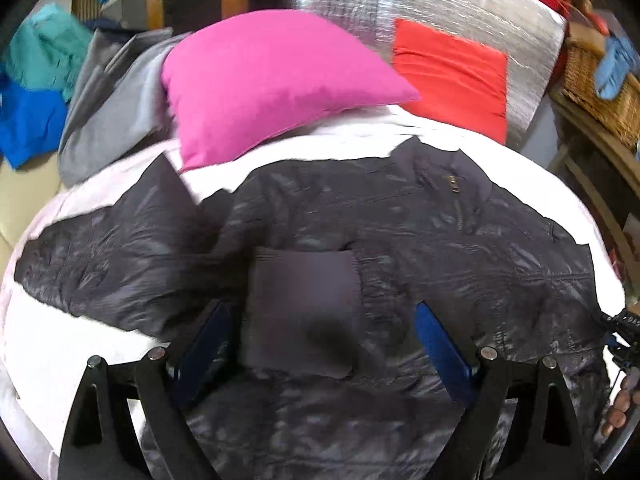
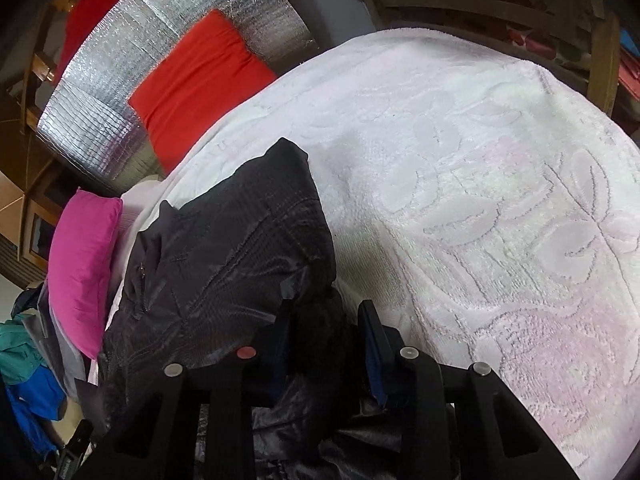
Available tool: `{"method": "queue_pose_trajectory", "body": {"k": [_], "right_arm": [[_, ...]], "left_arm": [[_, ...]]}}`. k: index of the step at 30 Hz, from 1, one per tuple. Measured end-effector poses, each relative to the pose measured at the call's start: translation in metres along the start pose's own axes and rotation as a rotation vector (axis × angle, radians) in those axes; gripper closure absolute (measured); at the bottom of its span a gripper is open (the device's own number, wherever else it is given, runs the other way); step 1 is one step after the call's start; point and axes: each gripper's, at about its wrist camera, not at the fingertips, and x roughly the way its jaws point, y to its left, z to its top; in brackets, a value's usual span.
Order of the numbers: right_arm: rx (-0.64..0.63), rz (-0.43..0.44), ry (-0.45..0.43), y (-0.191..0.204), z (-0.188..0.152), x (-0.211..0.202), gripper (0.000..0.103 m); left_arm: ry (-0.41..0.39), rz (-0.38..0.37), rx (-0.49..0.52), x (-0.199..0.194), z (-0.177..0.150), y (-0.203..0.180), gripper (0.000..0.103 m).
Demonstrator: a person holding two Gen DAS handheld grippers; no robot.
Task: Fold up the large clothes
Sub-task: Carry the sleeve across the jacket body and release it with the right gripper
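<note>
Barely begun, the dark jacket [image 1: 400,232] sprawls across the white bedspread [image 2: 480,160], left gripper [image 1: 320,344] spread wide over its cuff [image 1: 304,308], right gripper [image 2: 324,344] pinching a fold.

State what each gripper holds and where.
Right gripper: a bunched edge of the black jacket. Left gripper: open around its ribbed cuff, nothing held.

Both grippers are built alike. The left gripper [image 1: 324,340] has matte black angular linkage arms with triangular cut-outs, each pivot capped by a round silver screw head, and fingers faced with blue pads [image 1: 440,350]. The right gripper [image 2: 326,334] shares that black frame and blue padding, though one of its pivot caps [image 2: 245,353] is reddish.
</note>
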Motion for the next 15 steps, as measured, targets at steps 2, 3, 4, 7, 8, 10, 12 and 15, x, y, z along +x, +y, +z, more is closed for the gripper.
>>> {"method": "queue_pose_trajectory", "body": {"k": [2,3,4,7,8,10,12,15], "right_arm": [[0.011,-0.003,-0.004,0.000,0.000,-0.004,0.068],[0.020,-0.003,-0.006,-0.001,0.000,-0.005,0.062],[0.031,-0.002,-0.006,-0.002,-0.001,-0.007,0.056],[0.020,-0.012,-0.016,0.002,-0.004,-0.008,0.038],[-0.004,-0.031,-0.011,0.006,-0.005,-0.005,0.038],[-0.082,-0.108,0.006,0.016,-0.010,0.002,0.043],[-0.116,-0.153,-0.013,0.025,-0.013,-0.002,0.045],[-0.135,-0.171,-0.090,0.039,-0.015,-0.027,0.045]], "left_arm": [[0.022,-0.014,-0.045,0.000,0.000,0.017,0.009],[0.034,-0.024,-0.076,0.001,0.000,0.027,0.009],[0.039,-0.030,-0.099,0.003,0.000,0.033,0.009],[0.036,-0.001,-0.128,0.014,-0.001,0.042,0.009],[0.052,0.042,-0.093,0.024,-0.002,0.037,0.009],[0.107,0.130,-0.002,0.044,-0.006,0.026,0.009],[0.155,0.194,0.080,0.059,-0.014,0.014,0.009],[0.119,0.175,0.102,0.043,-0.015,0.011,0.009]]}}
